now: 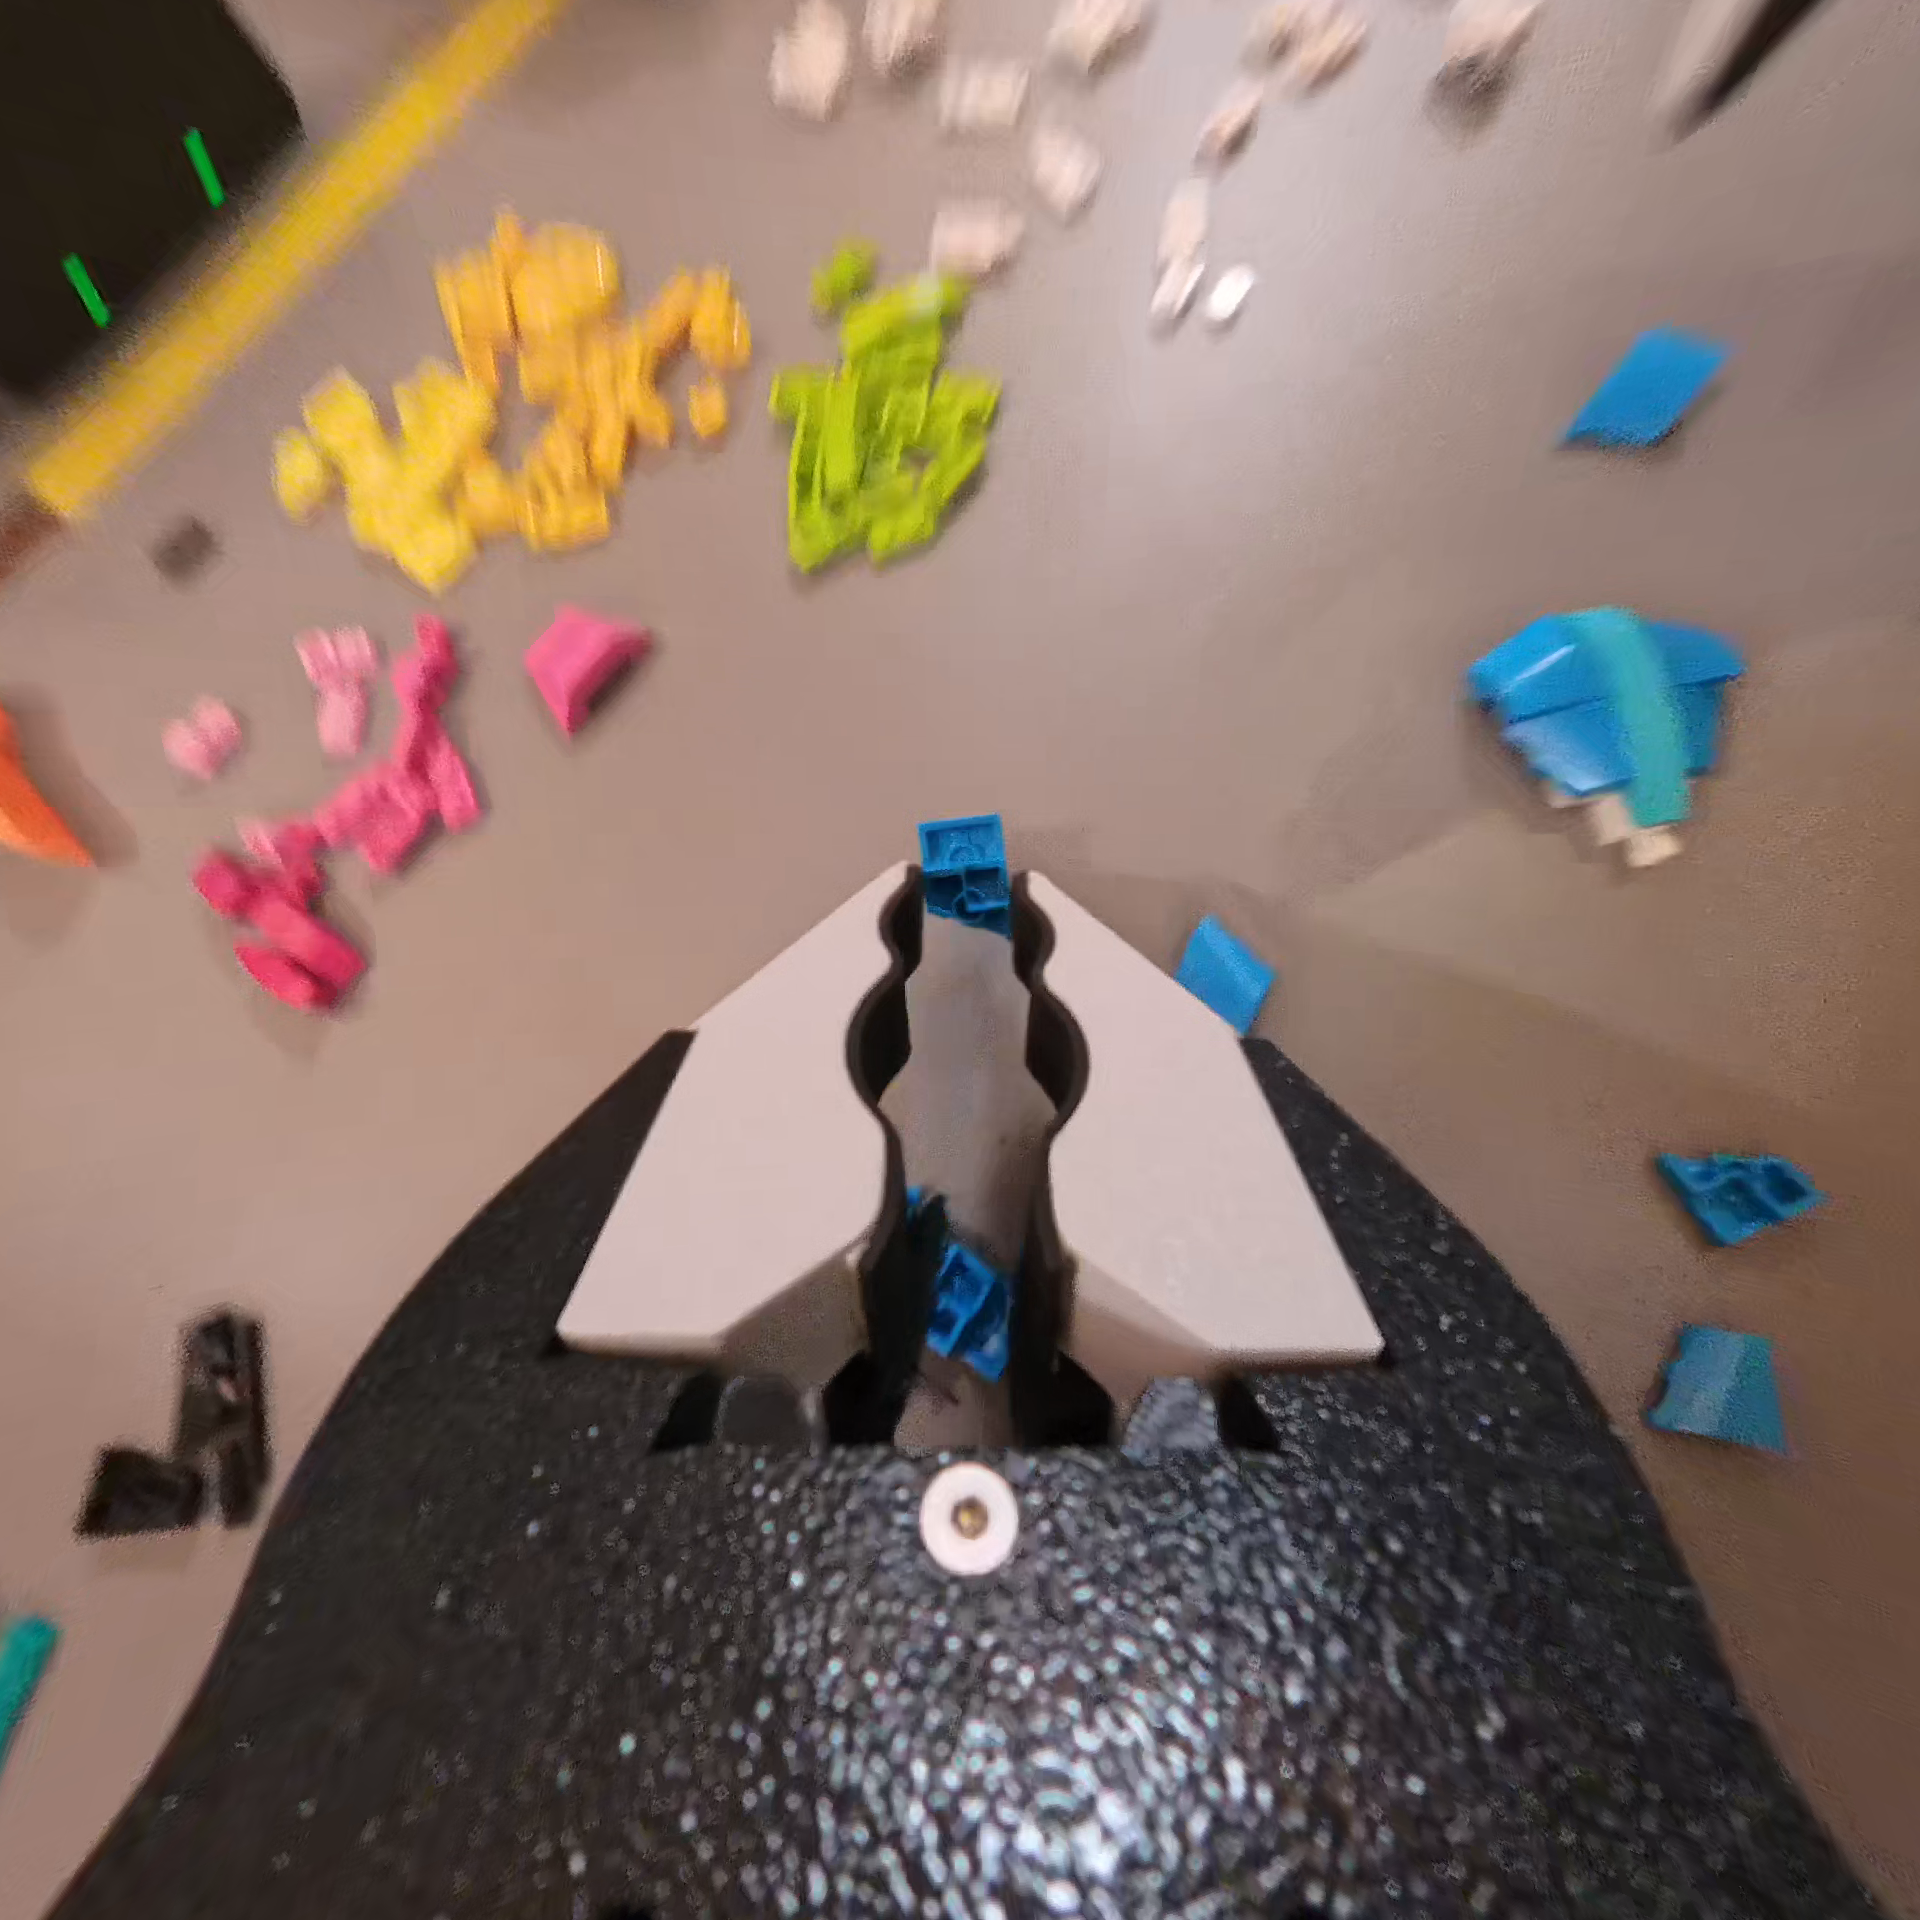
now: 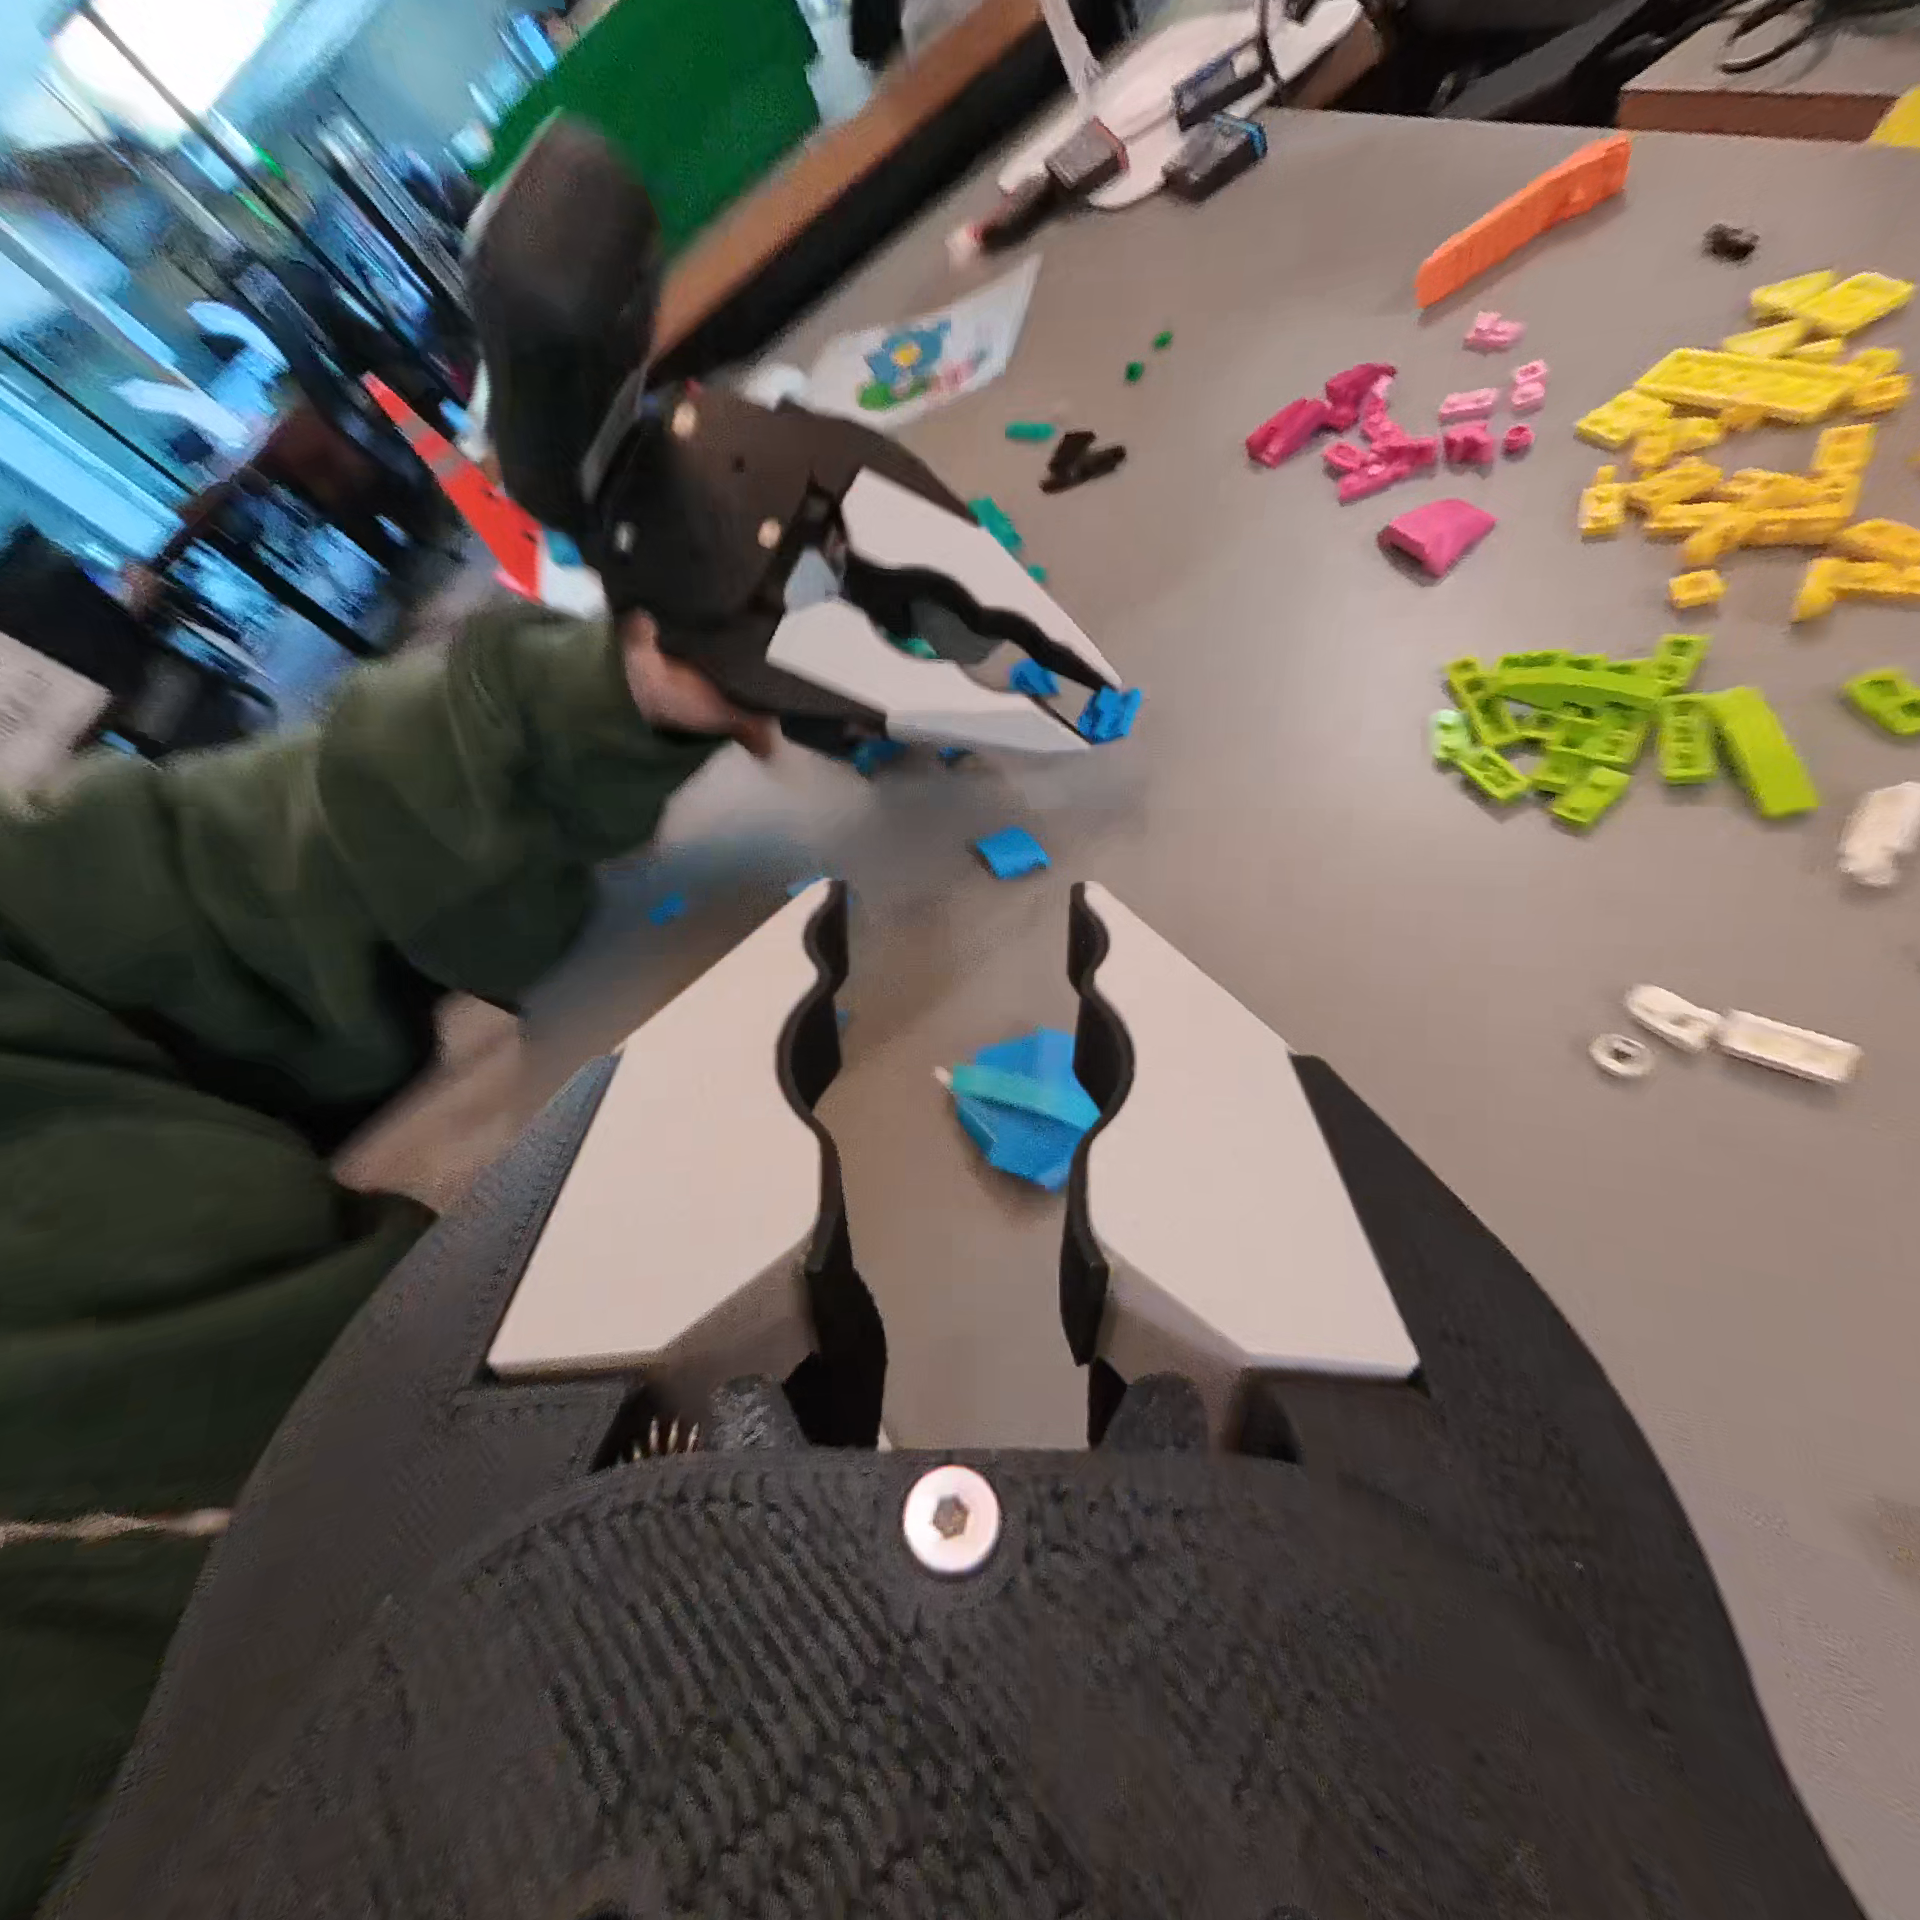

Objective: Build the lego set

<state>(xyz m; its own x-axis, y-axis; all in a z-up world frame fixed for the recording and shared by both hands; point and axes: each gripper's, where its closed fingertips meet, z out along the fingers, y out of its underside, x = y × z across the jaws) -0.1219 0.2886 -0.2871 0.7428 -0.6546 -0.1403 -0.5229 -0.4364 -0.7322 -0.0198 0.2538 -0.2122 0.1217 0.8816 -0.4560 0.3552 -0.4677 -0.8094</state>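
Observation:
My left gripper [image 1: 966, 883] is shut on a small blue brick [image 1: 964, 868], pinched at the fingertips above the grey table [image 1: 1195, 623]. It also shows in the right wrist view [image 2: 1103, 717], held in a hand with a green sleeve, with the blue brick [image 2: 1110, 715] at its tips. My right gripper [image 2: 956, 894] is open and empty above the table. A blue and teal built piece [image 2: 1023, 1107] lies on the table below its fingers, not touched. The same piece shows in the left wrist view [image 1: 1605, 717]. Loose blue bricks [image 1: 1224, 971] lie near the left gripper.
Sorted piles lie on the table: yellow [image 1: 499, 405], lime green [image 1: 883, 416], pink [image 1: 343, 810], white [image 1: 1039, 114] and black bricks [image 1: 187, 1434]. In the right wrist view an orange piece [image 2: 1522, 213] and a printed sheet [image 2: 925, 348] lie farther off.

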